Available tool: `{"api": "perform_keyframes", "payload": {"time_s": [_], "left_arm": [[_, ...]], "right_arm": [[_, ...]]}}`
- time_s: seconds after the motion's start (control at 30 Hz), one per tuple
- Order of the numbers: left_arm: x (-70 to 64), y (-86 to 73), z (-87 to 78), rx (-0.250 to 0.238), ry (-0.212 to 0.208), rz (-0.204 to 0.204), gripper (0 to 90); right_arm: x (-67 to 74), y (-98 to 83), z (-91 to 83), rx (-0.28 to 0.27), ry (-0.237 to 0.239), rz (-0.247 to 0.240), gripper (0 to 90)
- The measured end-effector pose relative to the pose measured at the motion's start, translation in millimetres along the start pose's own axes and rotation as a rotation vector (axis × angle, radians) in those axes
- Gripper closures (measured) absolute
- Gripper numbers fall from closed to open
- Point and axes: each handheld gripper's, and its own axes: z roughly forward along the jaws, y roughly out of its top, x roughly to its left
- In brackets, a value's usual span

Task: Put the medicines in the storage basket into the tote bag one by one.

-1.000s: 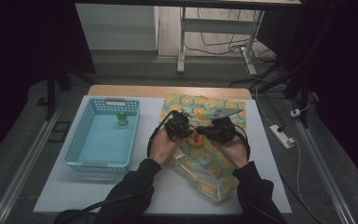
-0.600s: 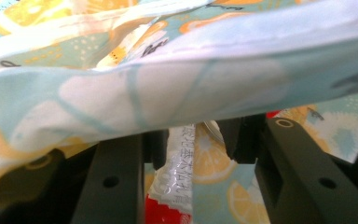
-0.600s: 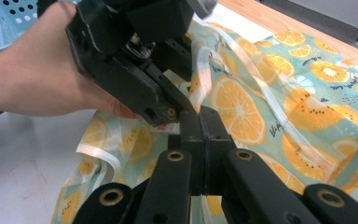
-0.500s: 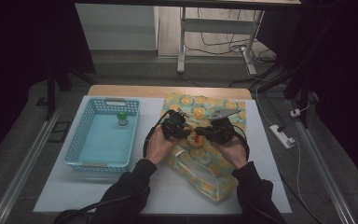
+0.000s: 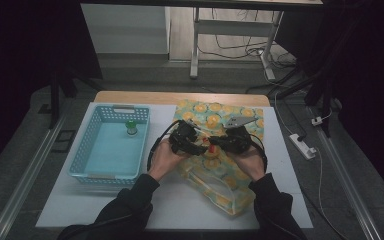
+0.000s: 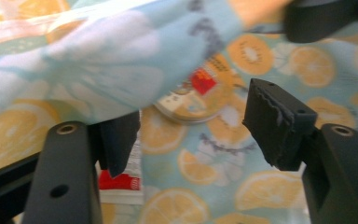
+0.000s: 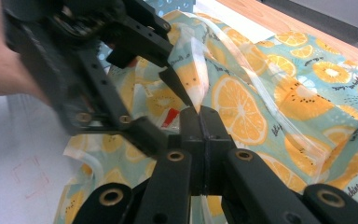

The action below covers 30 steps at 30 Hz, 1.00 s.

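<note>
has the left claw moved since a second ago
Yes, slightly. In the high view the left claw has edged toward the blue basket, away from the right claw; its jaws have just been opening, off the fruit-print bag.

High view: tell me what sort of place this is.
Probably a lab or workshop set up for recording, not a home: a white-topped table on bare grey floor, loose cables and a power strip beside it, metal desk legs behind, dark surroundings.

Glossy, seemingly plastic fruit-print bag (image 7: 242,102); smooth plastic basket (image 5: 111,145).
</note>
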Motion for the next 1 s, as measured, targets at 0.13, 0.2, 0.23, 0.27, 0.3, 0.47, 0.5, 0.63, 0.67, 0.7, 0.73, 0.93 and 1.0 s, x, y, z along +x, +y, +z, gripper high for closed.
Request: {"api": "perform_keyframes", "payload": {"time_s": [0.13,0.2,0.23,0.27,0.3,0.47,0.5,0.63,0.67,0.7,0.73,0.93,1.0], "left_arm": [[-5.6,-1.0,-6.5,-0.007,-0.036,0.006,27.2],[-7.4,-2.0,-9.5,-0.008,-0.057,0.004,23.9],[-8.3,-2.5,-10.8,-0.007,-0.063,0.001,22.6],[-9.2,-3.0,-12.4,-0.005,-0.065,-0.002,21.5],[-9.7,-3.3,-13.5,-0.003,-0.060,-0.002,20.7],[-10.3,-5.3,-20.3,-0.002,-0.074,-0.008,13.3],[-9.8,-6.2,-22.3,-0.003,-0.078,-0.010,12.3],[-8.2,-9.9,-27.3,-0.005,-0.086,-0.018,8.6],[-7.3,-11.0,-28.6,-0.005,-0.082,-0.013,7.7],[-6.3,-12.5,-30.3,-0.004,-0.082,-0.013,6.7],[-5.6,-13.4,-31.2,-0.006,-0.085,-0.016,5.7],[2.0,-21.2,-41.1,-0.027,-0.104,-0.018,0.5],[4.4,-23.7,-44.5,-0.035,-0.101,-0.018,0.0]], "right_arm": [[0.0,0.2,-0.3,-0.003,0.000,0.001,90.0],[-0.2,0.1,-0.5,-0.004,-0.001,0.001,90.0],[-0.2,0.0,-0.4,-0.003,-0.001,0.002,90.0],[-0.1,-0.1,-0.3,-0.003,0.000,0.003,90.0],[0.0,-0.1,-0.2,-0.002,0.000,0.002,90.0],[0.4,0.4,-0.8,-0.001,0.001,0.001,90.0],[0.4,0.4,-0.8,-0.002,0.001,0.001,90.0],[0.2,0.2,-0.6,0.000,0.001,0.000,90.0],[0.3,0.2,-0.6,-0.001,0.002,0.000,90.0],[0.4,0.2,-0.5,-0.001,0.001,0.000,90.0],[0.5,0.3,-0.4,-0.001,0.001,0.000,90.0],[0.8,0.2,0.2,0.001,0.004,-0.003,90.0],[1.0,0.2,0.3,0.002,0.005,-0.004,90.0]]}}
